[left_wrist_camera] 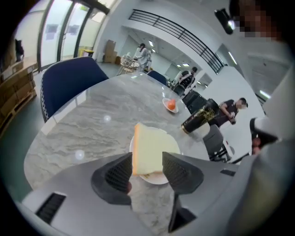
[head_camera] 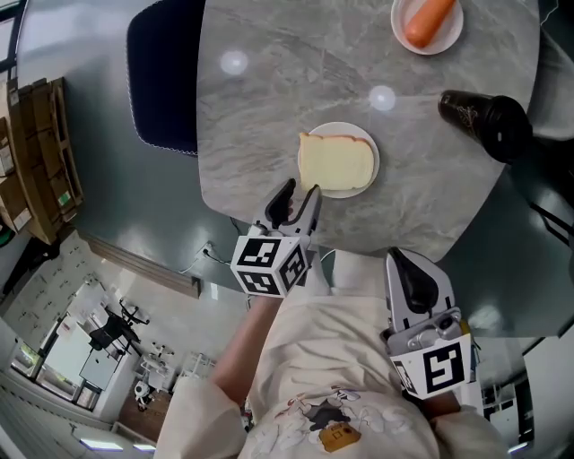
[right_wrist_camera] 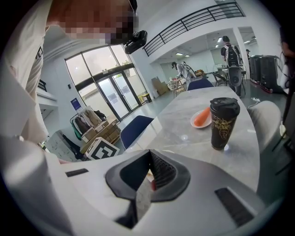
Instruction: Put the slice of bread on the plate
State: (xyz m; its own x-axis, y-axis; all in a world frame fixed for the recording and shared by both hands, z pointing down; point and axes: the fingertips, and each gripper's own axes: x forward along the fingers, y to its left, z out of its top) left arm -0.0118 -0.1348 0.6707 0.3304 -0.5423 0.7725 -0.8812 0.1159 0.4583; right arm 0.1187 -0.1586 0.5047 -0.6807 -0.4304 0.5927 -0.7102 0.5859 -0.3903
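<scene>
A pale slice of bread (head_camera: 336,163) lies flat on a small white plate (head_camera: 350,128) near the front edge of the grey marble table (head_camera: 269,108). My left gripper (head_camera: 299,193) points down at the plate's near left side. In the left gripper view the slice of bread (left_wrist_camera: 150,147) rests on the plate (left_wrist_camera: 156,178), its near end in the gap of the left gripper (left_wrist_camera: 147,168), whose jaws stand apart. My right gripper (head_camera: 413,269) hangs back by the person's body. In its own view the right gripper (right_wrist_camera: 150,173) is shut on nothing.
A black tumbler (head_camera: 484,121) stands at the table's right. A second white plate with a carrot (head_camera: 427,22) sits at the far edge. A dark blue chair (head_camera: 166,72) stands at the table's left. People move about in the hall behind.
</scene>
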